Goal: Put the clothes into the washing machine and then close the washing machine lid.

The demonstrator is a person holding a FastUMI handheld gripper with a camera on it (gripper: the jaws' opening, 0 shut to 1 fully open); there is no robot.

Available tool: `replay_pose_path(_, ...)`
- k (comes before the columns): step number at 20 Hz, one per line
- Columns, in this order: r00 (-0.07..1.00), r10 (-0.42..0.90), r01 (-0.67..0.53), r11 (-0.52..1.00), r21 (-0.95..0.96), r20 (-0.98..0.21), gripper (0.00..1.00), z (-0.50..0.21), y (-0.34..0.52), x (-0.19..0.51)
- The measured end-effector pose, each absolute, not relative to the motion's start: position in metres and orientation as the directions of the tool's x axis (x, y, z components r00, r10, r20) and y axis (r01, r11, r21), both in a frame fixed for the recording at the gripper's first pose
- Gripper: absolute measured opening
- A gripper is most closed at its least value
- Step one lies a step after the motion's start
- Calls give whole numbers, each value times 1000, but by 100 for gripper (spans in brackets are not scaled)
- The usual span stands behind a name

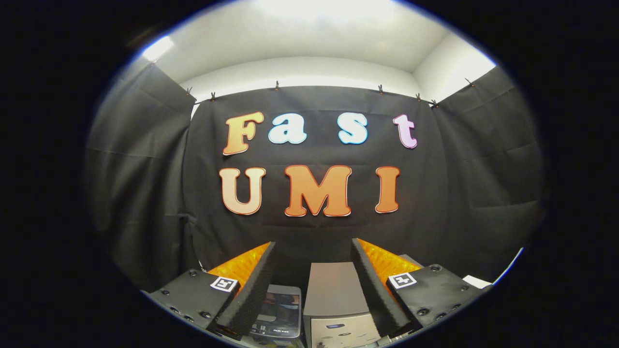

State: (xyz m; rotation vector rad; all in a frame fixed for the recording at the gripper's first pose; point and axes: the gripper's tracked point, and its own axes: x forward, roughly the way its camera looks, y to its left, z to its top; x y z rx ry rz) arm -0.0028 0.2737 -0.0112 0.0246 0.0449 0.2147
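Observation:
My gripper [313, 251] is held high and level, facing the booth's black back wall. Its two fingers stand wide apart with nothing between them. Below and beyond the fingers I see the top of a small grey washing machine [333, 290], its raised lid standing between the fingers nearer the right one, with a control strip [341, 331] at its front. To the left of it lies a dark glossy panel [280, 309], partly hidden behind the left finger [251, 290]. I can make out no clothes from here.
Black cloth hangs on three sides of the booth. A white flat edge [476, 281] shows just past the right finger's mount. The white ceiling and upper walls are brightly lit above the cloth.

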Motion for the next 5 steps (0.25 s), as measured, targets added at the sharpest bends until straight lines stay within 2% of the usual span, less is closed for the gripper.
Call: replay_pose_path(5, 980, 197, -196, 980, 36, -39, 98, -11, 233, -37)
